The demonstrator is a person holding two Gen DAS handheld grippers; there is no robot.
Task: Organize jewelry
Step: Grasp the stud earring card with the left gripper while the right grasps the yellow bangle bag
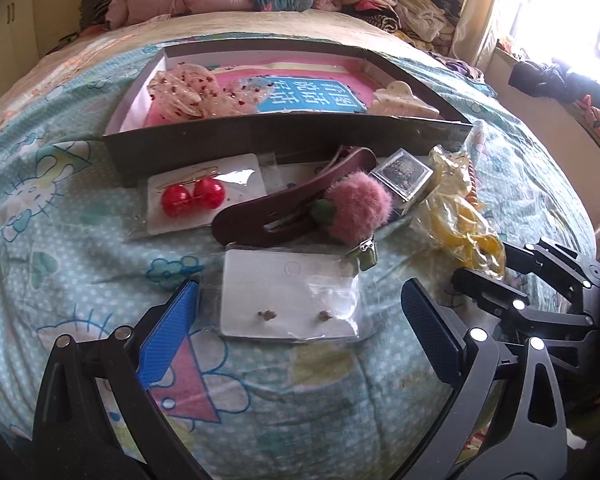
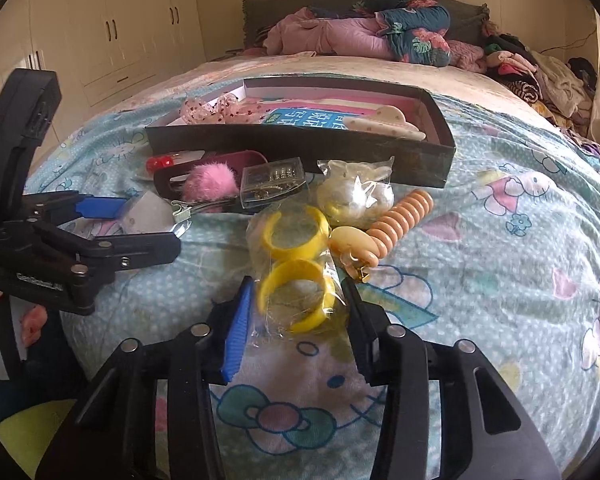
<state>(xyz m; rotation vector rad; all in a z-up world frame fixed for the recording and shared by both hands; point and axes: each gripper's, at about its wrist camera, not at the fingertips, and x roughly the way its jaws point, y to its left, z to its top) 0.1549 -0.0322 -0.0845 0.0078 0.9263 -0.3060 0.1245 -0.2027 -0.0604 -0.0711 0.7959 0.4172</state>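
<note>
Two tools over jewelry spread on the bed

We see our right tool [image 2: 298, 308] closed around the clear bag of yellow rings [image 2: 296, 276] on the bedsheet [image 2: 500, 280]; our left tool [image 1: 300, 320] stands wide open, its blue pads either side of the stud earring card [image 1: 292, 300], in front of the dark tray [image 1: 260, 136].

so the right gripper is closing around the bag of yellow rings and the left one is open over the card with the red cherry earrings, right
Not quite. The left gripper is open, but in the left wrist view it frames the white card with two small stud earrings; the red cherry earrings lie farther off, near the box. The right gripper does bracket the bag of yellow rings.
</note>
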